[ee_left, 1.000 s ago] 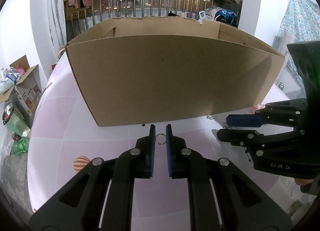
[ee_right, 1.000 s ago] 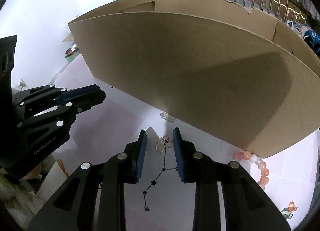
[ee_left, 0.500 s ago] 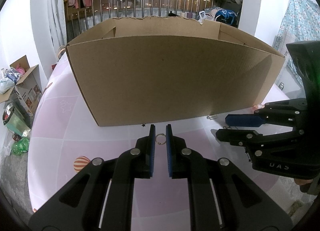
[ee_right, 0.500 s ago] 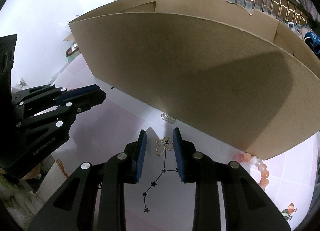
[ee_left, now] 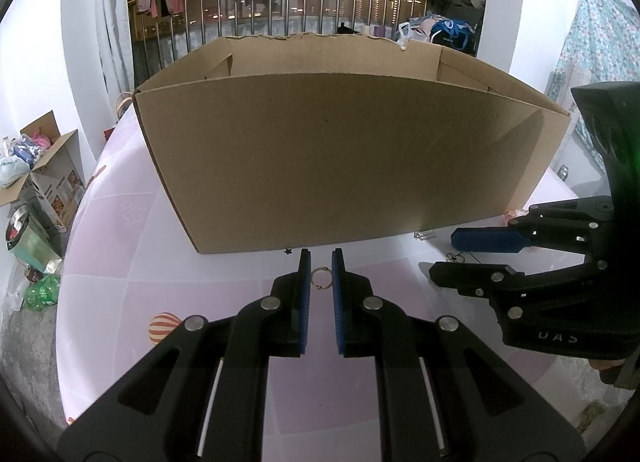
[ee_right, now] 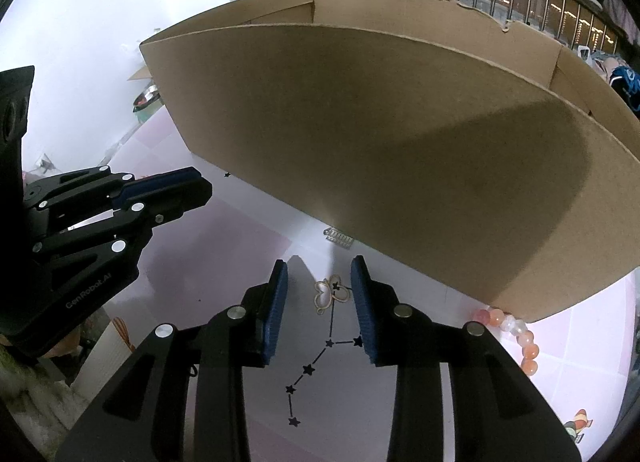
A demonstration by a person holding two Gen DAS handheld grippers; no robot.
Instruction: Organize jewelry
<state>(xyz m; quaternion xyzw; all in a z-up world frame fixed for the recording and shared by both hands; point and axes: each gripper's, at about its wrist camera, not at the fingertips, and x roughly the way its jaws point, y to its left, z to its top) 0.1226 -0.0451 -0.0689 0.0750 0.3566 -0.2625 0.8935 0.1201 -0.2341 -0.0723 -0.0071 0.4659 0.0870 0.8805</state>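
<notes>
A small metal ring (ee_left: 321, 278) lies on the pink table between the tips of my left gripper (ee_left: 321, 262), which is open with a narrow gap and does not touch it. My right gripper (ee_right: 320, 274) is open around a gold butterfly-shaped charm (ee_right: 330, 294) lying on the table. A small silver clasp (ee_right: 339, 238) lies just ahead by the open cardboard box (ee_right: 400, 149). A bracelet of pink and orange beads (ee_right: 516, 334) lies at the box's right corner. The box fills the left wrist view (ee_left: 344, 157) too.
The right gripper shows at the right of the left wrist view (ee_left: 520, 262); the left one at the left of the right wrist view (ee_right: 100, 221). The tablecloth (ee_left: 120, 246) has star and balloon prints. Boxes and clutter (ee_left: 36, 177) stand on the floor left of the table.
My right gripper has moved slightly forward, so the butterfly charm now lies further in between its fingers. My left gripper and the ring have not moved.
</notes>
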